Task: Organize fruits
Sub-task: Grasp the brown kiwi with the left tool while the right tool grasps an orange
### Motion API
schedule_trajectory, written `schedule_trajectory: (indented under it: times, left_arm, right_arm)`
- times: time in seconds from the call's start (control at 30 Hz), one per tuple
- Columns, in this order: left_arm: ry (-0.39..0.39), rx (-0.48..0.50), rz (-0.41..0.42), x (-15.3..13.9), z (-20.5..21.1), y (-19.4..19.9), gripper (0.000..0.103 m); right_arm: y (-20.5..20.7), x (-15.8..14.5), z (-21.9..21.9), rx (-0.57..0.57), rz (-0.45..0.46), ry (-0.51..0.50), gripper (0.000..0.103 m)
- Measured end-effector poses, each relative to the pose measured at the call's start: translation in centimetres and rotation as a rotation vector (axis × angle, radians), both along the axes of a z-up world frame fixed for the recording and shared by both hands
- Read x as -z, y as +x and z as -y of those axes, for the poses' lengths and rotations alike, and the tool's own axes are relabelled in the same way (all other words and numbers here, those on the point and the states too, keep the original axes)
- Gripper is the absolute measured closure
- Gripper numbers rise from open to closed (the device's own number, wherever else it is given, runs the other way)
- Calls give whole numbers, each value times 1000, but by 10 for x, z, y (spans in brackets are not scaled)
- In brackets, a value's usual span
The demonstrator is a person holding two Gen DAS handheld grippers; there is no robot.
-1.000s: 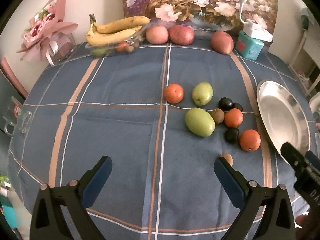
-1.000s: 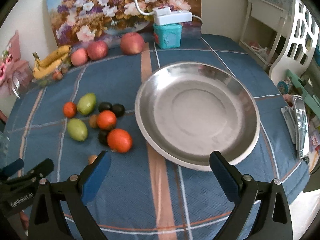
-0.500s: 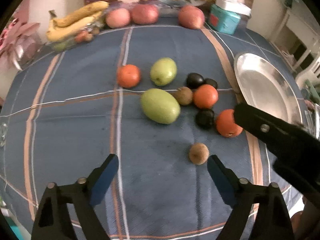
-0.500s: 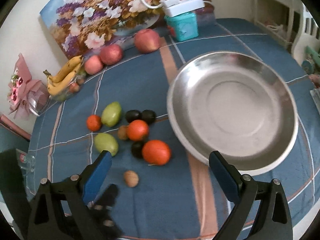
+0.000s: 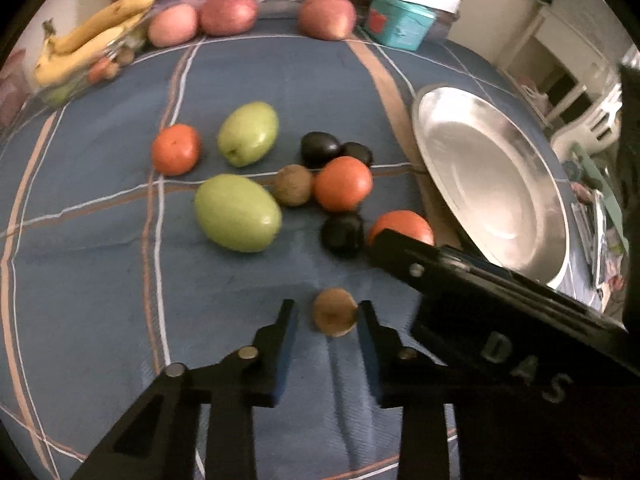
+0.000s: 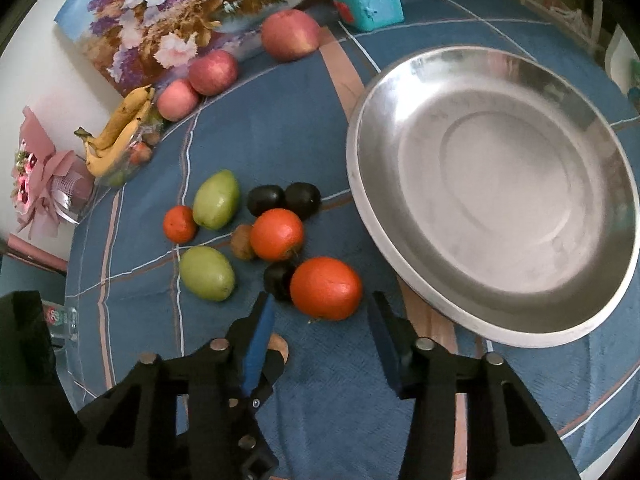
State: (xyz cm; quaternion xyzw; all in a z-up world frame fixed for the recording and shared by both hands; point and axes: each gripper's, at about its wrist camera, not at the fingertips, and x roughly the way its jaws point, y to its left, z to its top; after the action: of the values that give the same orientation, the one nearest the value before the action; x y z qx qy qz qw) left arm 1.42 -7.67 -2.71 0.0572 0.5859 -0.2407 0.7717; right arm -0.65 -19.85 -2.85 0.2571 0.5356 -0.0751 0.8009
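Observation:
Loose fruit lies on a blue plaid cloth beside an empty steel plate. My left gripper has narrowed around a small brown kiwi; the right finger touches it, a gap stays on the left. My right gripper is half open with its fingers on either side of the nearest orange, not touching. Two green mangoes, two more oranges, another kiwi and dark plums lie behind. The right gripper's body crosses the left wrist view.
Three red apples, a banana bunch on a small fruit tray and a teal box line the far edge under a flower painting. A pink bouquet stands far left. A glass mug sits at the left edge.
Both grippers dropped toward the table and narrowed. The left one moved right onto the lone kiwi; the right one moved left to straddle the nearest orange.

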Motion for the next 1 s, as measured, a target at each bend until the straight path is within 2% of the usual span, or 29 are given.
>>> schedule_trajectory:
  times: [0.03,0.17,0.23,0.47,0.67,0.87,1.0]
  left_arm:
    - [-1,9,-2,2,2,0,79]
    - [0,11,-5,2,8,3,80]
    - [-10,1,-16,0,5,0,80]
    - [-31,-51,-17,-3,-7,2,88]
    - [-68,-64,-42,-2,-18,4,86]
    - [-88,-80,-30,-3,-18,6,86]
    - [-115,-93,-74,2,-21,9,78]
  right_arm:
    - [0,0,1,0,-2,-1,54]
    - [0,4,3,14,-6,9,54]
    - [0,5,4,18,-5,16,58]
    - [-1,7,5,14,7,42,59]
    - [-4,5,5,8,11,45,62]
    - [-7,3,7,13,7,46,63]
    - [-12,-1,9,18,9,26,63]
